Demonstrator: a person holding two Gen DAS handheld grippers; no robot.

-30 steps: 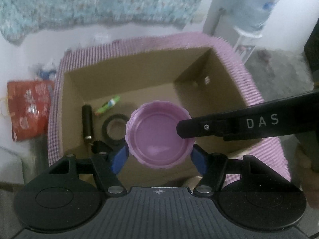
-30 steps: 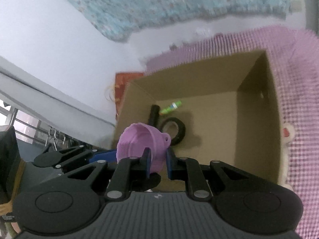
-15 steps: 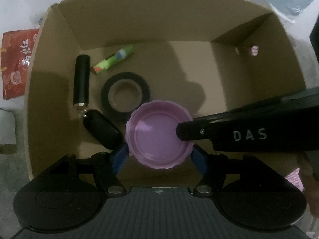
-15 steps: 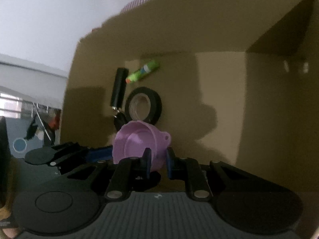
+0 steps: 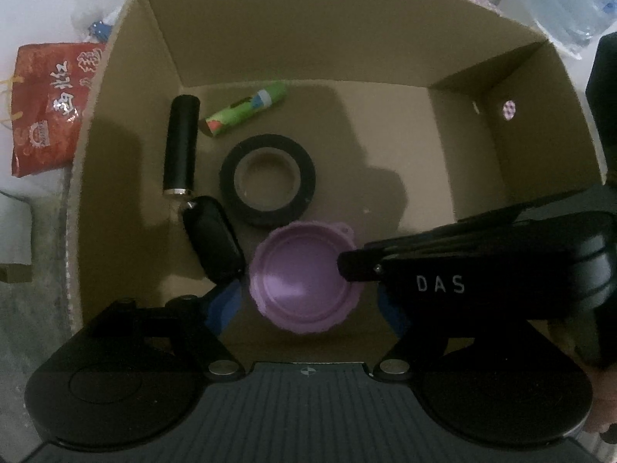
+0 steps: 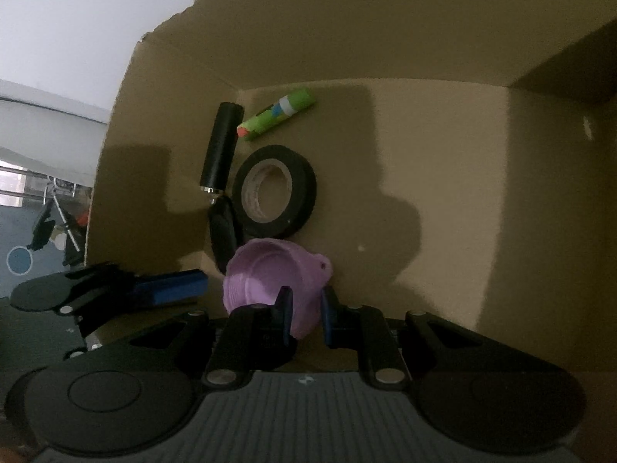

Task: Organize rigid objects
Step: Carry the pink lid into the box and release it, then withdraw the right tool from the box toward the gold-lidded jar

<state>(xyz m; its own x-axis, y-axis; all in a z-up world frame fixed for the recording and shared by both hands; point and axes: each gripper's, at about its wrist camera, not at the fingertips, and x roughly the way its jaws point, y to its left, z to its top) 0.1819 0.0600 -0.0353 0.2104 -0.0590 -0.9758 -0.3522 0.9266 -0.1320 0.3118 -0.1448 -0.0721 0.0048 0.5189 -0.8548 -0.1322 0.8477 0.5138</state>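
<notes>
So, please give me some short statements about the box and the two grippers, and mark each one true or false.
1. The right gripper pinches the wall of the purple lid. True.
2. The left gripper is clamped tight on the lid. False: its jaws are opening and its blue pads stand clear of the lid's sides.
3. The roll of black tape lies flat on the floor of the cardboard box. True.
4. The green glue stick lies outside the box. False: it lies inside, near the far wall.
5. The black cylinder stands upright. False: it lies on its side.
</notes>
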